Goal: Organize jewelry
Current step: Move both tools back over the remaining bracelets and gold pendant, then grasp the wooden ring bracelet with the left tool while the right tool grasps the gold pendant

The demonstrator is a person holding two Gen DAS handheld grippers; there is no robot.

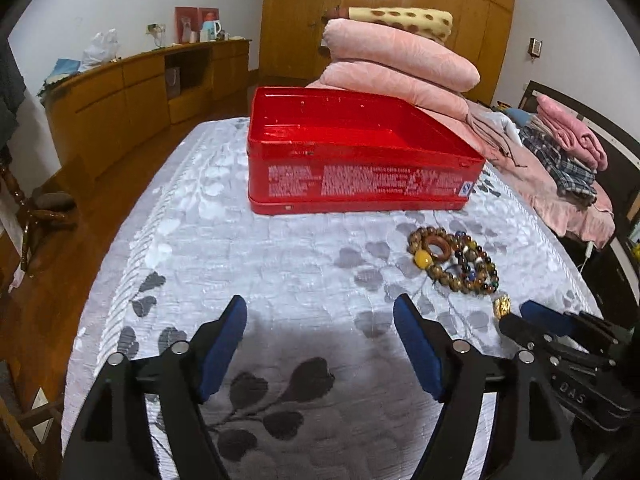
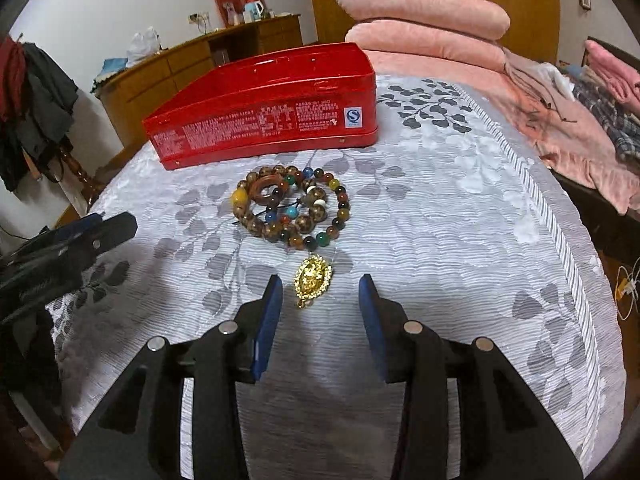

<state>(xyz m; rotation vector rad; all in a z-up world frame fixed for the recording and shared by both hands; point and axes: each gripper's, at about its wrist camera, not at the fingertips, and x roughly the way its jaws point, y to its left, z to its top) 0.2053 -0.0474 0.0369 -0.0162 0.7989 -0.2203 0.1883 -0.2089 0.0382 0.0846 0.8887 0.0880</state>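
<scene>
- Left wrist view: the left gripper [image 1: 320, 344] stands wide open with nothing between its blue pads; only the grey leaf-patterned bedspread [image 1: 280, 264] lies in the gap.
- Ahead of the jaws, well apart from them, sits one red tin [image 1: 360, 160], lid off and apparently empty as far as this angle shows.
- Ahead and to the right of the right-hand finger lies the heap of bead bracelets [image 1: 454, 260]; nearer, just beyond that finger's tip, is one gold pendant [image 1: 502, 306], with the right gripper [image 1: 532, 320] beside it.
- Right wrist view: the right gripper [image 2: 320, 292] is partly open and holds nothing. The gold pendant [image 2: 313, 278] lies flat on the bedspread [image 2: 460, 220] just at the mouth of the jaws, closer to the left finger, not touched by either pad.
- Beyond the pendant lies the bead bracelets [image 2: 294, 208] heap: I count at least two strands, perhaps three, tangled, plus one wooden ring. The red tin [image 2: 260, 116] is further ahead; the left gripper [image 2: 100, 232] shows at the left edge.
- Handling, as I judge it: the pendant looks small, light, rigid and slippery, lying flat on soft cloth, so pinching across its narrow width near the middle seems best. The bracelets are probably limp and heavier; gripping one bead strand should lift it, though tangling may drag the others.
</scene>
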